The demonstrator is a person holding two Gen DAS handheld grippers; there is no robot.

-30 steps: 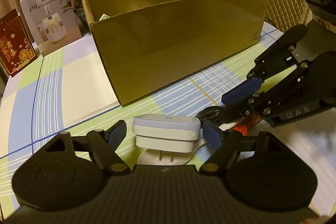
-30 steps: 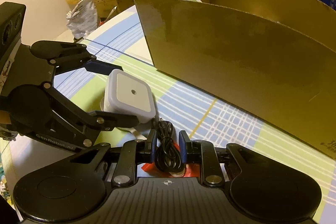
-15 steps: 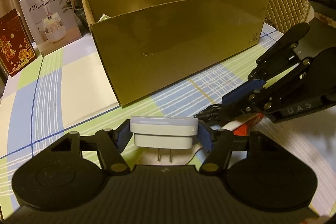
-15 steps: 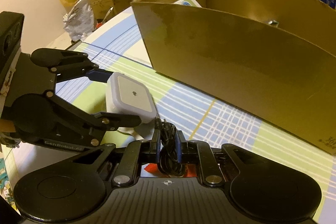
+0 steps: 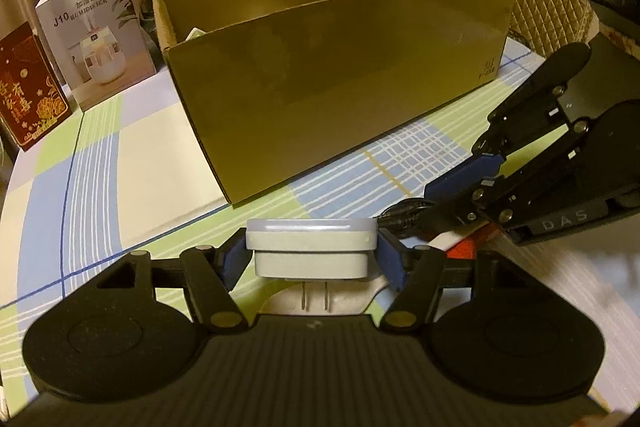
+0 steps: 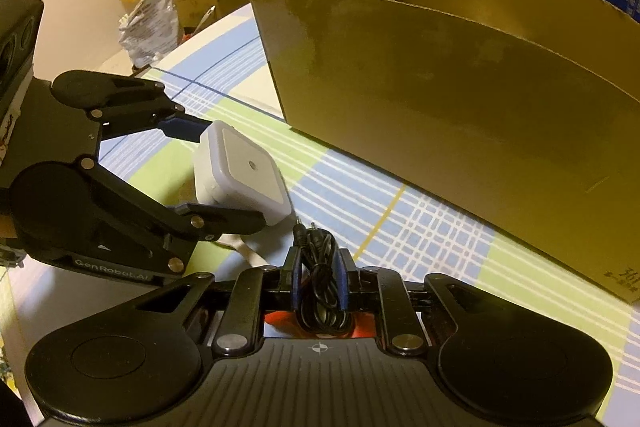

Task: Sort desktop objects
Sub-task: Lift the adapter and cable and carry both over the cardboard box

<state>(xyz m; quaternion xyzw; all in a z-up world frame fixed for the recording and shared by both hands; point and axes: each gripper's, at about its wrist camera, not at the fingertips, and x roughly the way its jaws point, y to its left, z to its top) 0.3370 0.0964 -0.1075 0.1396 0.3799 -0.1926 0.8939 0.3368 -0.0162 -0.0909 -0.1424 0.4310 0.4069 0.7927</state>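
Since a second earlier, left tongs (image 5: 312,259) had closed onto the white plug adapter (image 5: 311,247); jaws now easing open. Right tongs (image 6: 318,279) clamped the black cable (image 6: 320,291) above the surface (image 5: 120,163), before the cardboard box (image 5: 332,75).

Left gripper (image 5: 312,247) is angled downward, blue pads pressed on both sides of a white plug-in unit (image 5: 311,245), jaws just opening. Right gripper (image 6: 318,277) is angled downward just beside it, jaws clamped nearly together on a coiled black cable (image 6: 320,279).
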